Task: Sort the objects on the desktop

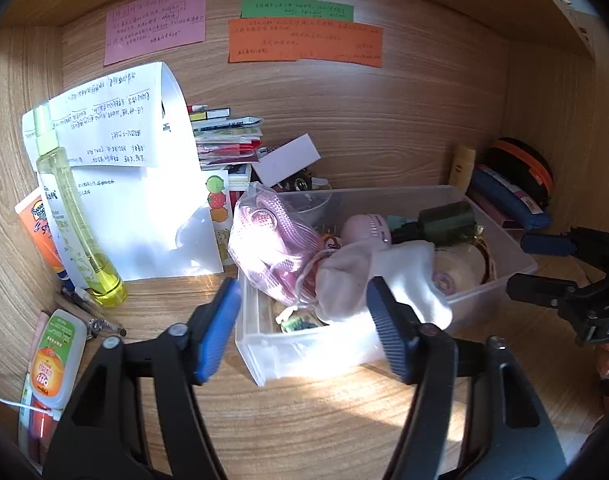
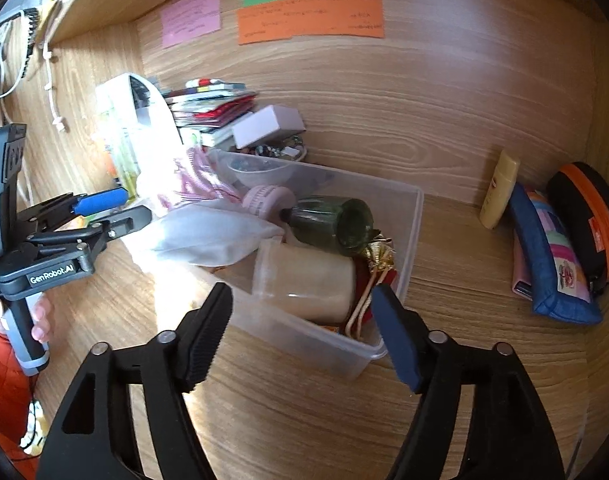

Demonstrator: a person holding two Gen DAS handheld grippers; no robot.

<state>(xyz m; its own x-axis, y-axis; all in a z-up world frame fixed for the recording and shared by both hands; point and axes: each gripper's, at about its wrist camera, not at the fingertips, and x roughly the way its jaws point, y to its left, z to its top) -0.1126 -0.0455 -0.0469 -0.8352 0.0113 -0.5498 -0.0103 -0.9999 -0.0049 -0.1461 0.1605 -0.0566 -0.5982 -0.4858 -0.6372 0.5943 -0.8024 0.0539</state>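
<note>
Two tools open | left tool [image 1: 304, 324] just before white sock [image 1: 380, 280] | right tool [image 2: 300, 334] near clear bin [image 2: 408, 240]

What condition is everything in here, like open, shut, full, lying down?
Left gripper: open, empty.
Right gripper: open, empty.
Clear bin: lidless, crowded.
Green jar: lying on its side.
White sock: draped over the bin's rim.
Yellow bottle: leaning, capped.

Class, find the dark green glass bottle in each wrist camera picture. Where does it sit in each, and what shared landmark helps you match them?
Left wrist: dark green bottle lies right of centre, inside the clear bin.
Right wrist: dark green bottle lies at centre, in the same bin.
Shared landmark: the orange note on the back wall.
</note>
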